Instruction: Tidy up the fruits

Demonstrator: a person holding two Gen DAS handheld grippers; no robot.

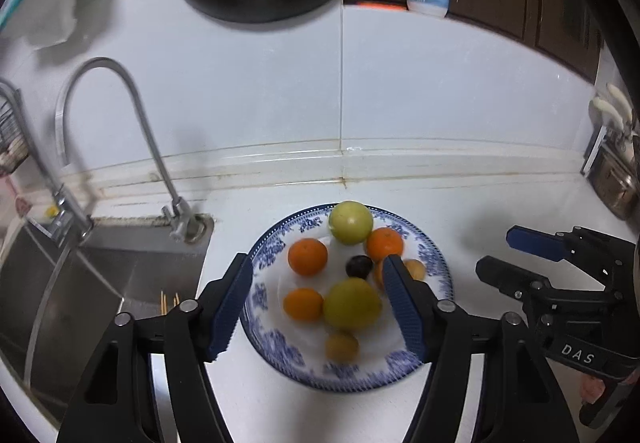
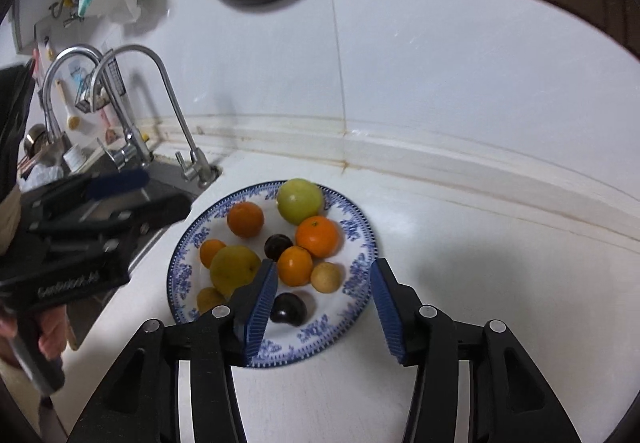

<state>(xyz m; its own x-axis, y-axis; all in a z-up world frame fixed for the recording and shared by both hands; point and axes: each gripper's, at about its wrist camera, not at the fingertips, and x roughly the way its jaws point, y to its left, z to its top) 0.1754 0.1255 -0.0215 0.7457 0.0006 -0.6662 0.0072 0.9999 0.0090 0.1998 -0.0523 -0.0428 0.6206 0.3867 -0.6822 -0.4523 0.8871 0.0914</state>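
The left gripper [image 1: 318, 303] hangs over the plate [image 1: 434, 249] with its jaws well apart and nothing between the pads. The right gripper [image 2: 324, 307] hangs over the plate's 5 o'clock edge, jaws parted about as much and likewise holding nothing.

The blue-and-white plate sits on the white counter [image 2: 460, 263], just right of the sink [image 1: 120, 275]. All the fruit lies on it: one green fruit [image 2: 300, 201] at 12 o'clock, another [image 2: 234, 269] at 8, oranges [image 2: 317, 236] around the middle, a dark plum [image 2: 279, 246] at the centre and another [image 2: 289, 308] at 6, and small yellow fruits [image 2: 327, 277] near the front. A tap [image 1: 132, 123] rises at the plate's 10 o'clock.
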